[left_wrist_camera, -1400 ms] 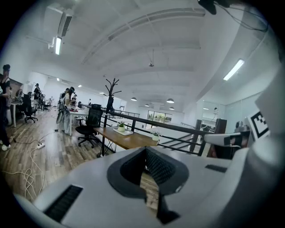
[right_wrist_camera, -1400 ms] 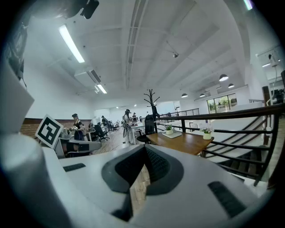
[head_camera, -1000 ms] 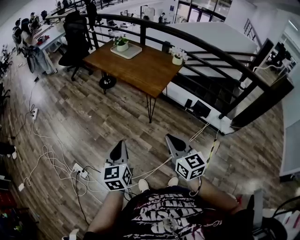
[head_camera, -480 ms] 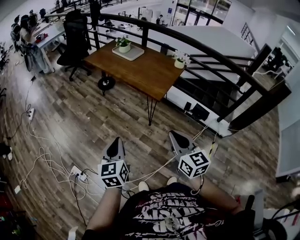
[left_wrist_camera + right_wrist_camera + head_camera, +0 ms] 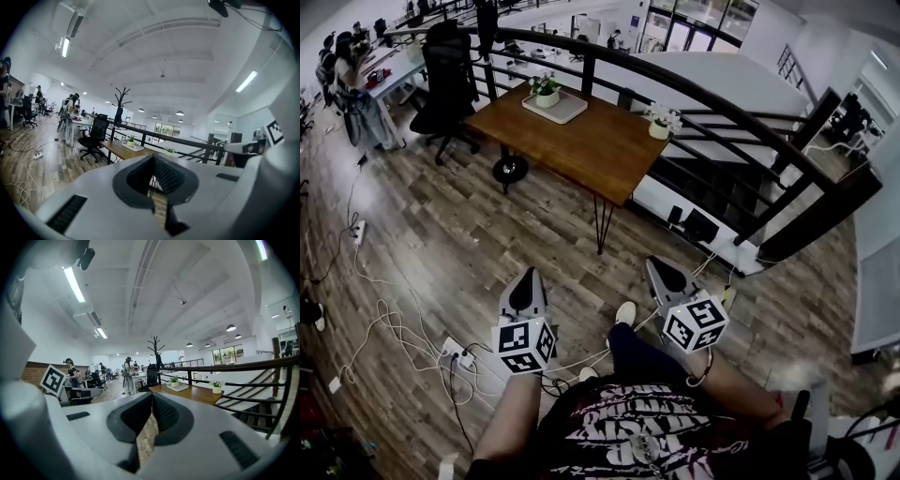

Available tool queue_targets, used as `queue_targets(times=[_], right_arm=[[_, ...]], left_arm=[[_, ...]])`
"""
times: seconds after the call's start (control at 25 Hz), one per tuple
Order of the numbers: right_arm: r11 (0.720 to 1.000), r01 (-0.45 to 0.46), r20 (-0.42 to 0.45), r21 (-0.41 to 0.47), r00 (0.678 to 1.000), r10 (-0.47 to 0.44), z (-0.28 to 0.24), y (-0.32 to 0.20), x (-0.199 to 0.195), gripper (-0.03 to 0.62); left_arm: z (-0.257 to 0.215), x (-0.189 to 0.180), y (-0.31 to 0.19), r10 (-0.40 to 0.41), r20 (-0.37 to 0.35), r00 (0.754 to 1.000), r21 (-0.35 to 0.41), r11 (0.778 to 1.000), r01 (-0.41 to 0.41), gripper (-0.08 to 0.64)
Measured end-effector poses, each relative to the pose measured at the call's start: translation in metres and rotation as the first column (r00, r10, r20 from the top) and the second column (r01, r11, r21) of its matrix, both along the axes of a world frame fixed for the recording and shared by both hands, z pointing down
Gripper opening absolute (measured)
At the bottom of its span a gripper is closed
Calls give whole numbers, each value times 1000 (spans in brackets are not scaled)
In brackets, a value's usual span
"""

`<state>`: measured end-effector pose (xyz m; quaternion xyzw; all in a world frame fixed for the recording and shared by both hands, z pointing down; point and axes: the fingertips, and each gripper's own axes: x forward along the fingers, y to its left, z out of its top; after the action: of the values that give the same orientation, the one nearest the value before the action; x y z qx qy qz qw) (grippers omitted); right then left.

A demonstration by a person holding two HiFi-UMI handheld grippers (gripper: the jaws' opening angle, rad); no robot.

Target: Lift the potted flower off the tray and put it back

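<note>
Two pairs of tongs were held out low in front of the person, over the plank floor (image 5: pixel 469 225) and well apart from the wooden surface (image 5: pixel 581 141) that stood farther off. The left tongs (image 5: pixel 529 275) had their jaws pressed together with nothing between them. The right tongs (image 5: pixel 655 263) were likewise closed and empty, the tips meeting in their own view. On the far left part of the surface lay a shallow white tray (image 5: pixel 570 109), and in it stood the potted flower (image 5: pixel 546 88), a small white pot with green leaves and pale blooms, set toward the tray's far left end. A second pot (image 5: pixel 658 123) with white flowers stood directly on the wood near the surface's right edge, outside the tray and well apart from it. A dark curved railing (image 5: pixel 694 86) ran close behind the surface, and a black office chair (image 5: pixel 450 75) stood just beside its left end. Pale cables (image 5: pixel 384 319) trailed over the floor at the left toward a power strip (image 5: pixel 456 349), and one white shoe (image 5: pixel 625 312) of the person showed between the two tongs.
</note>
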<state>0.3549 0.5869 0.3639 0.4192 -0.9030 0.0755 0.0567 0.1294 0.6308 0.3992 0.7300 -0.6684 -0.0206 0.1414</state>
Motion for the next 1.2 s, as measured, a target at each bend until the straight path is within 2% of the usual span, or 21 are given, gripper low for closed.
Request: queue_targets(times=[0.24, 0.64, 0.92, 1.2], right_arm=[[999, 39, 17, 30, 999, -40, 4, -34, -24, -2], [998, 59, 31, -24, 998, -58, 29, -130, -51, -2], [993, 107, 15, -57, 994, -107, 35, -222, -65, -2], [984, 168, 41, -61, 985, -166, 25, -327, -79, -1]], left_arm=[[13, -21, -22, -19, 20, 1000, -40, 999, 20, 8], [16, -52, -94, -51, 39, 998, -62, 997, 53, 8], [18, -73, -191, -104, 39, 994, -78, 991, 107, 8], [1, -93, -304, -169, 48, 985, -67, 983, 172, 8]])
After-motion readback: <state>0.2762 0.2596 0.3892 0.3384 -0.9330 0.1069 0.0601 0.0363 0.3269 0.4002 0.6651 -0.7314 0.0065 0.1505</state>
